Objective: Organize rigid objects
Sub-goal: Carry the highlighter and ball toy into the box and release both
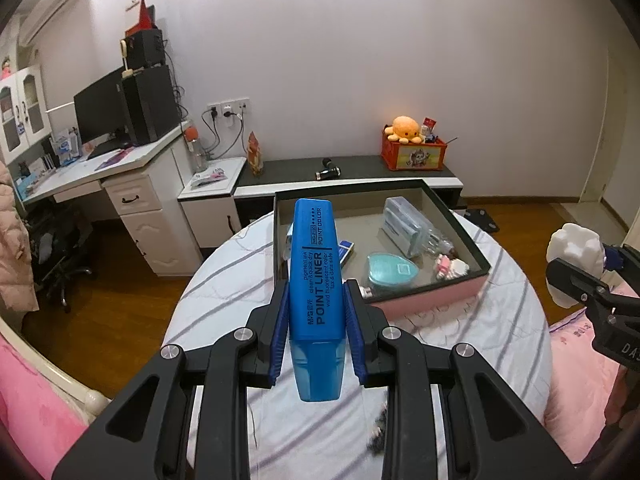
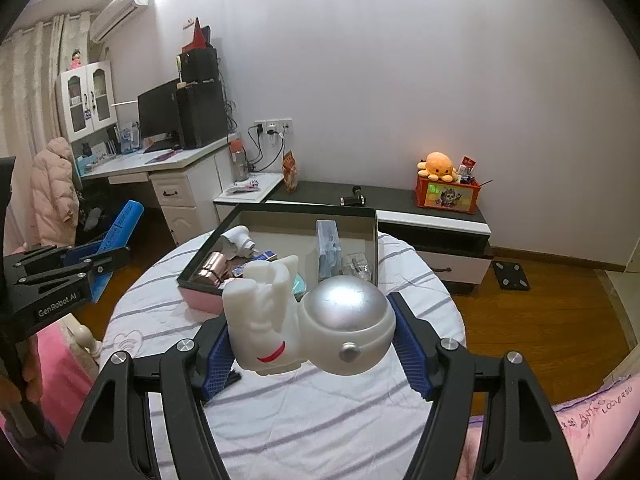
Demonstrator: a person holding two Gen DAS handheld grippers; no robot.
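My left gripper (image 1: pixel 316 294) is shut on a blue highlighter (image 1: pixel 316 264) that stands nearly upright, held above the near side of the round striped table (image 1: pixel 500 320). My right gripper (image 2: pixel 310 314) is shut on a white astronaut figure (image 2: pixel 272 304) with a silver helmet (image 2: pixel 346 308), lying sideways between the pads. Beyond both stands an open box (image 1: pixel 460 236) with a dark rim and pink sides. In it lie a teal heart-shaped case (image 1: pixel 390 270), a clear plastic case (image 1: pixel 404 224) and other small items. The right wrist view shows the left gripper (image 2: pixel 108 252) at the left edge.
Pink bedding (image 1: pixel 580 380) borders the table on the near side. A low dark-topped cabinet (image 1: pixel 360 168) with an orange crate (image 1: pixel 414 152) and a plush toy runs along the back wall. A white desk (image 1: pixel 120 168) with a monitor stands at the left. A small dark clump (image 1: pixel 378 432) lies on the cloth.
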